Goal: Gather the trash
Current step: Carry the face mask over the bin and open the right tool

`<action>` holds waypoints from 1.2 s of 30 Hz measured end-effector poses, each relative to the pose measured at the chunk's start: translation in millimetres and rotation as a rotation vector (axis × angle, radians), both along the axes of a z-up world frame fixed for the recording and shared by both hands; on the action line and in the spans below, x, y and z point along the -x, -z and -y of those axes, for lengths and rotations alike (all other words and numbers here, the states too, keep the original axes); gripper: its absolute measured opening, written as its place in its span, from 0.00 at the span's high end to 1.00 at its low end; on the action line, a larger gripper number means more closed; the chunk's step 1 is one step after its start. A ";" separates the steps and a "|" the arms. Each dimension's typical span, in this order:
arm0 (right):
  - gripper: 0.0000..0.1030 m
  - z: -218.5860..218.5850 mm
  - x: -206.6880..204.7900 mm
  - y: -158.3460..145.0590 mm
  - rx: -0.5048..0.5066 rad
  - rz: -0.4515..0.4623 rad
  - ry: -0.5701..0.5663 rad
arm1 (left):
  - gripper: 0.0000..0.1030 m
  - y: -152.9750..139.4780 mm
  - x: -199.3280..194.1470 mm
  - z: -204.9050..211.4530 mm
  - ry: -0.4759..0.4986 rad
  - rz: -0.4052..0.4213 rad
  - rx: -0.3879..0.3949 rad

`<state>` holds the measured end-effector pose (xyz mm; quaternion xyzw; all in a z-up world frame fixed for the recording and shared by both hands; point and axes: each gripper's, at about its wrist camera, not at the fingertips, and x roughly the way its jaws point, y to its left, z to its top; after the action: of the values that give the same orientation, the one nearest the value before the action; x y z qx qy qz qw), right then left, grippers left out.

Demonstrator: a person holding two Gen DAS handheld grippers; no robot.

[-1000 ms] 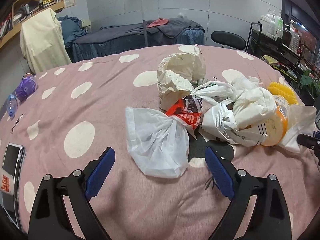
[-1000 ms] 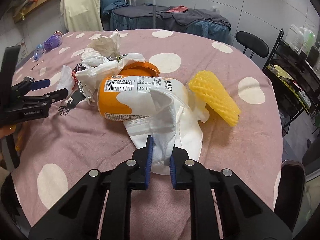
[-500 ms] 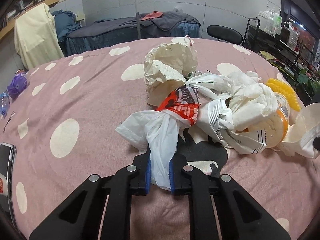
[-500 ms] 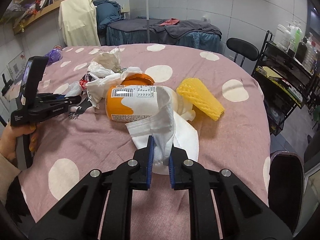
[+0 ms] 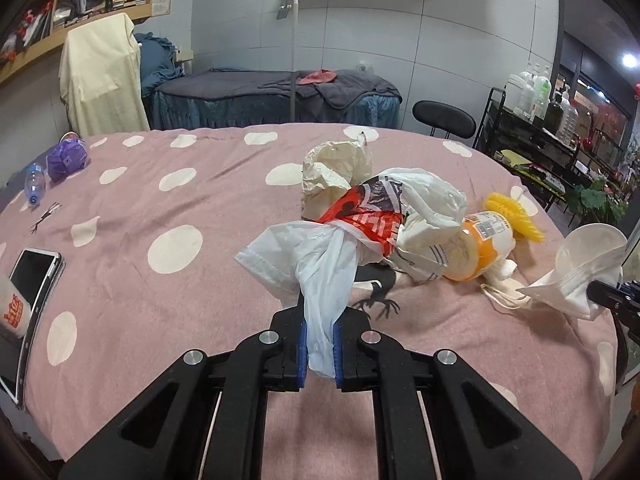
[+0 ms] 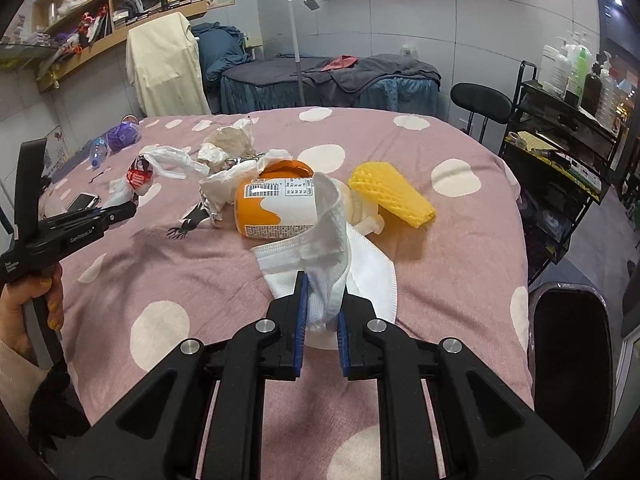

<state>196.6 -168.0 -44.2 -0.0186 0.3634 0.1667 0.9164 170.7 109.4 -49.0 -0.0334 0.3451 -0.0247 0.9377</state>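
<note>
Right wrist alone shows the hand (image 6: 24,312) gripping the left gripper (image 6: 120,211).

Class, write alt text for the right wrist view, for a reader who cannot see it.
The right gripper is shut on a white face mask, lifting it off a pink polka-dot tablecloth. Behind lie an orange-and-white plastic bottle on its side, a yellow foam fruit net and crumpled bags.

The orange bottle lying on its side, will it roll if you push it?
Probably: the orange bottle is round and lies sideways. The crumpled bags beside it may stop it. It looks empty, so likely light.
</note>
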 end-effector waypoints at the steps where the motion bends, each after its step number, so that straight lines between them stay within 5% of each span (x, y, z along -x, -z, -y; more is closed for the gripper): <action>1: 0.87 1.8 2.9 -1.1 -0.006 0.003 0.001 | 0.91 -1.6 6.2 2.9 0.002 0.008 0.003; 16: 0.87 56.6 50.6 -16.1 -0.097 0.067 0.078 | 0.91 -29.7 63.2 75.9 0.138 0.118 0.020; 36: 0.87 171.8 68.6 -18.4 -0.096 0.124 0.381 | 0.91 -42.7 65.7 184.7 0.394 0.150 0.049</action>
<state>128.0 -339.8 -25.9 0.0837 0.2949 0.0062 0.9518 105.0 -75.3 -6.3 0.0137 0.2735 -0.2184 0.9367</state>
